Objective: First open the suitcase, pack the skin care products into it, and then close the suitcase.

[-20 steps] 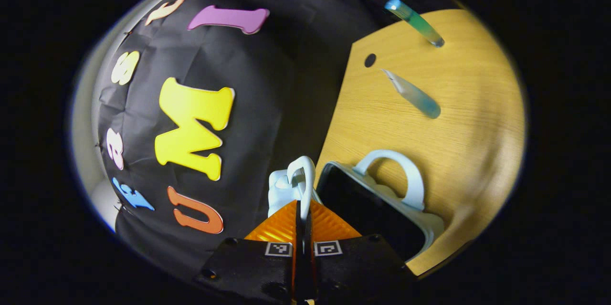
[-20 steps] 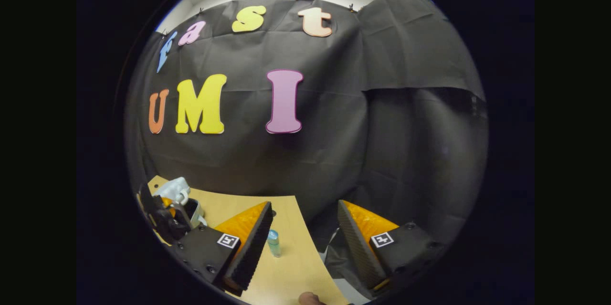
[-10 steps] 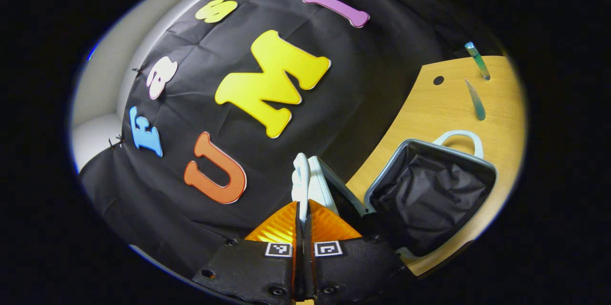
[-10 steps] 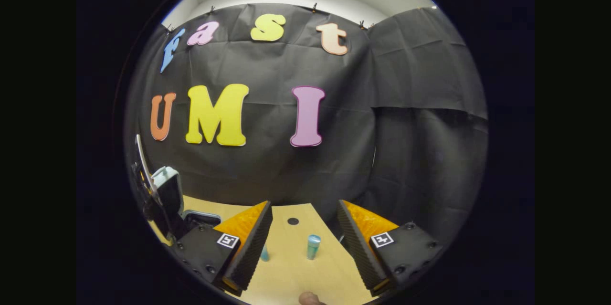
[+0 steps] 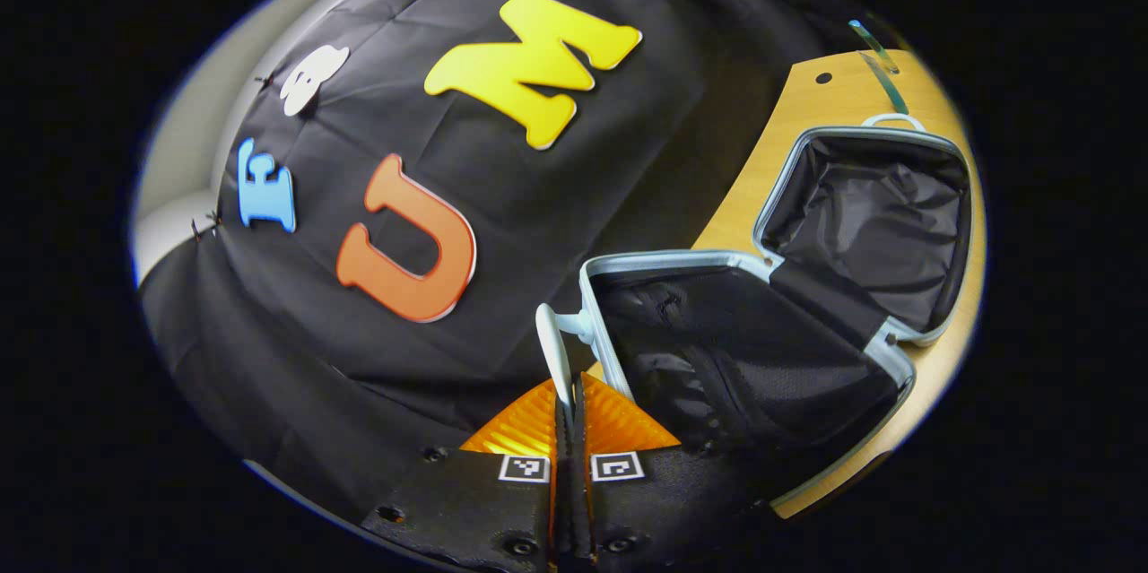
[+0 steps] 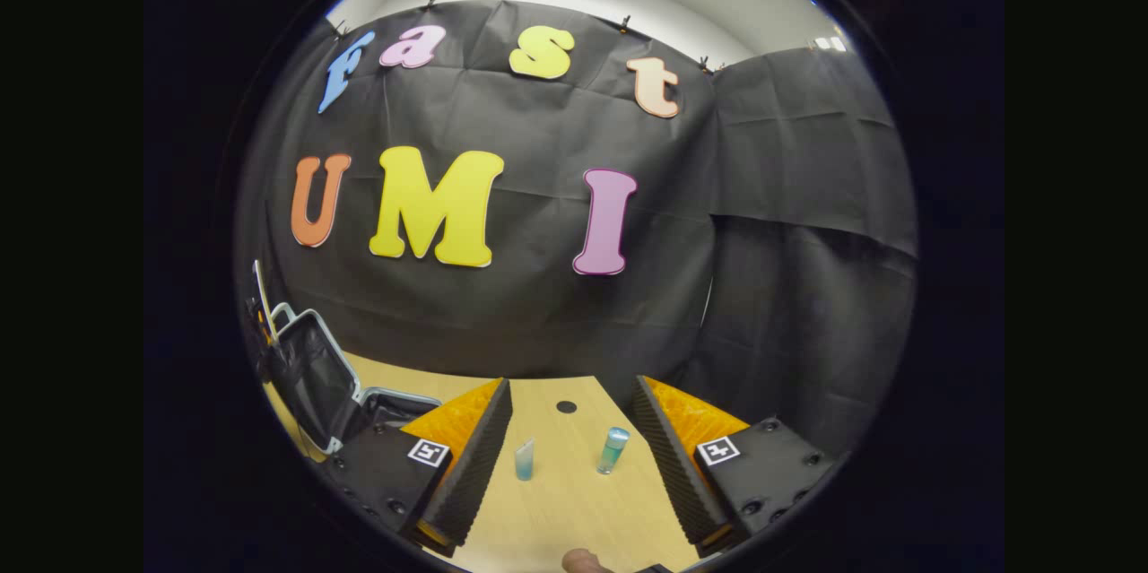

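At the bottom centre of the left gripper view, the left gripper (image 5: 568, 407) has its two fingers pressed together, with a thin pale handle (image 5: 554, 358) pinched between the tips and rising just above them. In the right gripper view, the right gripper (image 6: 571, 416) sits at the lower middle with its fingers spread wide apart, nothing between them. A fingertip (image 6: 585, 562) peeks in at the bottom edge of that view
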The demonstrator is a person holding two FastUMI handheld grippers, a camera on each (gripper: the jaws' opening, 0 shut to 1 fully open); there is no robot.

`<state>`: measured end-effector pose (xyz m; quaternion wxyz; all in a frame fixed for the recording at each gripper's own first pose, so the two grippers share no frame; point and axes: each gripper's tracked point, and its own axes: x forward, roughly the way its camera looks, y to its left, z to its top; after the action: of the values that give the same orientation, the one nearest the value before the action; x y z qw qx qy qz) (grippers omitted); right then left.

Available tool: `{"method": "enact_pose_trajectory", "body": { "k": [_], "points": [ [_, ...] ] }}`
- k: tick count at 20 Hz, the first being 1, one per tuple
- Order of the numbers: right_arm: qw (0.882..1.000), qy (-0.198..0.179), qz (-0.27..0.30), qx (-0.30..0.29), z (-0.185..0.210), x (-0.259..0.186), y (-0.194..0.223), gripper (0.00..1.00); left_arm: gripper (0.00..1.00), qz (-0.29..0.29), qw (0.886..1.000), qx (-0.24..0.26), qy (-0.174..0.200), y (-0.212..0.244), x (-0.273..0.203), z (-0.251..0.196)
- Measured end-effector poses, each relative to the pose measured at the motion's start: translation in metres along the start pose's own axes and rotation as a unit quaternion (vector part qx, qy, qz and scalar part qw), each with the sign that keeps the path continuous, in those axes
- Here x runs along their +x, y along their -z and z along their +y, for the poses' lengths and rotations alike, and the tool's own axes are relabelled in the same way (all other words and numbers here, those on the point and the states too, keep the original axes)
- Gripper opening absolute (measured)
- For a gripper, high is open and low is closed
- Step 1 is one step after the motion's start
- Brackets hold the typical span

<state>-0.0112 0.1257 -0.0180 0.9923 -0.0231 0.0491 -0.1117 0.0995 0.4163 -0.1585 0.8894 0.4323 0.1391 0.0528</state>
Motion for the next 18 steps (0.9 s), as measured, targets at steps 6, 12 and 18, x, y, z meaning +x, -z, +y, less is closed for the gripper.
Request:
{"method": "enact_pose_trajectory", "body": {
  "k": [6,12,18],
  "points": [
    [1.0,-0.004,0.022,-0.016,0.019,-0.008,0.009,0.81,0.03,0.056,0.995,-0.07,0.046,0.078,0.026,-0.025],
    [0.999,-0.01,0.044,-0.015,0.029,-0.002,0.015,0.81,0.03,0.097,0.983,-0.127,0.091,0.117,0.035,-0.059],
    [0.999,-0.01,0.05,-0.02,0.024,0.006,0.016,0.81,0.09,0.114,0.965,-0.195,0.131,0.144,0.037,-0.09]
  ]
}}
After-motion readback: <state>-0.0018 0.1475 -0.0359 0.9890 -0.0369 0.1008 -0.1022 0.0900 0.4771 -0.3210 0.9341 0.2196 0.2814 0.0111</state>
